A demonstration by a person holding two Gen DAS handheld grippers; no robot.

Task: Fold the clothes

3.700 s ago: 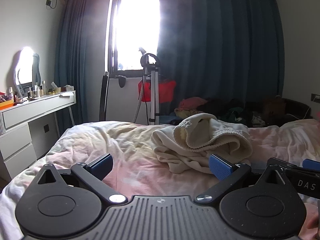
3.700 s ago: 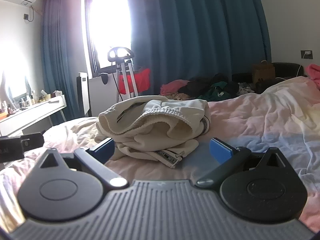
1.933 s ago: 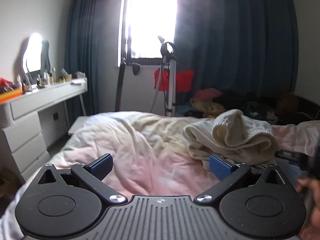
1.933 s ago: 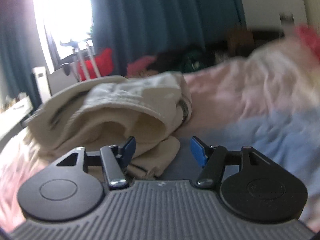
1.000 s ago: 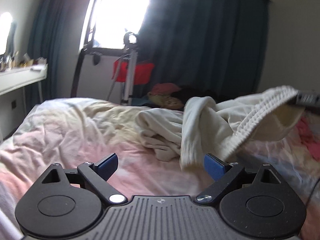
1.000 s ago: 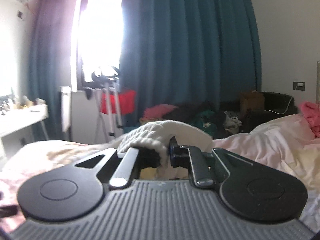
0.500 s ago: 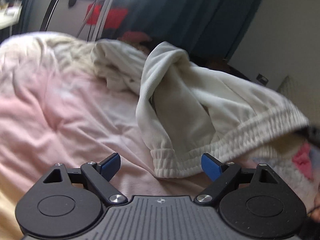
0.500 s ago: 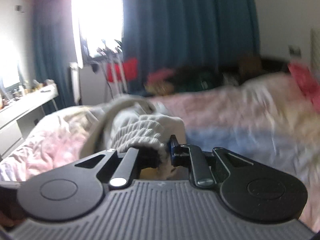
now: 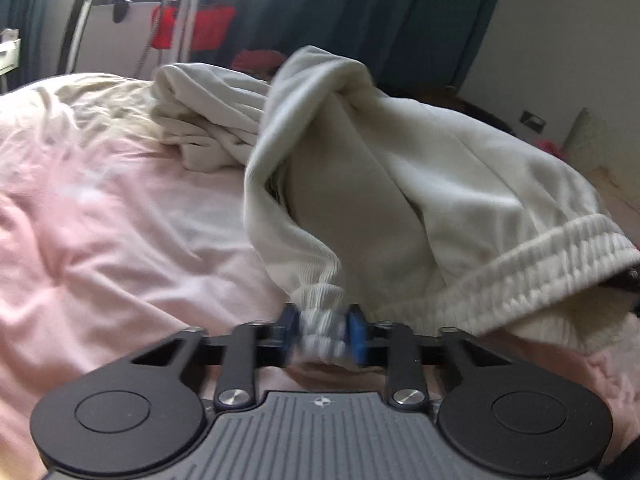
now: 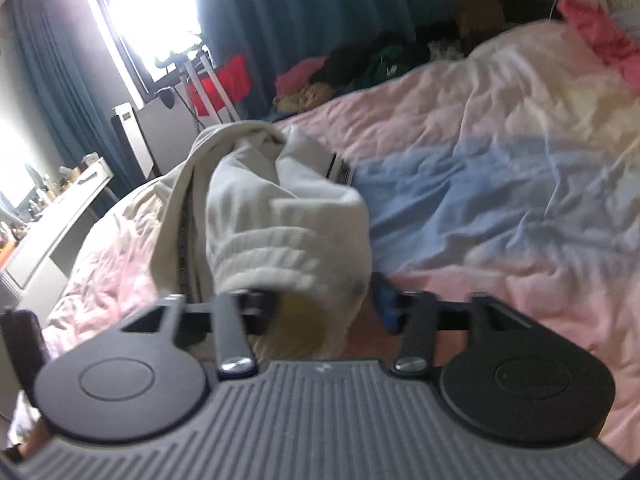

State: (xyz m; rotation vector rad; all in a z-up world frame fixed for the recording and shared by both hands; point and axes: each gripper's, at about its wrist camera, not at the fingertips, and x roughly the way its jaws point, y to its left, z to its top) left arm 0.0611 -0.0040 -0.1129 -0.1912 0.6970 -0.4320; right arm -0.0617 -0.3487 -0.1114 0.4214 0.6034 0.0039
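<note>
A cream garment (image 9: 400, 168) with ribbed edges lies bunched on the pink bed cover (image 9: 120, 240). In the left wrist view my left gripper (image 9: 322, 330) has its jaws closing, and the blue pads (image 9: 356, 332) pinch a ribbed edge of the garment. In the right wrist view the cream garment (image 10: 280, 220) hangs over the left finger of my right gripper (image 10: 320, 304). Its jaws are opening. The cloth sits between them and the right pad (image 10: 386, 306) stands clear of it.
A dressing table (image 10: 60, 216) with small bottles stands left of the bed. Beyond the bed are a bright window (image 10: 152, 12), blue curtains (image 10: 320, 8), a stand with a red item (image 10: 216, 80) and a heap of clothes (image 10: 340, 68). A pink cloth (image 10: 596, 28) lies on the bed's far right.
The left jaws went from wide open to pinching the garment's ribbed edge. The right jaws, shut on the ribbed band before, have parted. Both grippers sank toward the bed.
</note>
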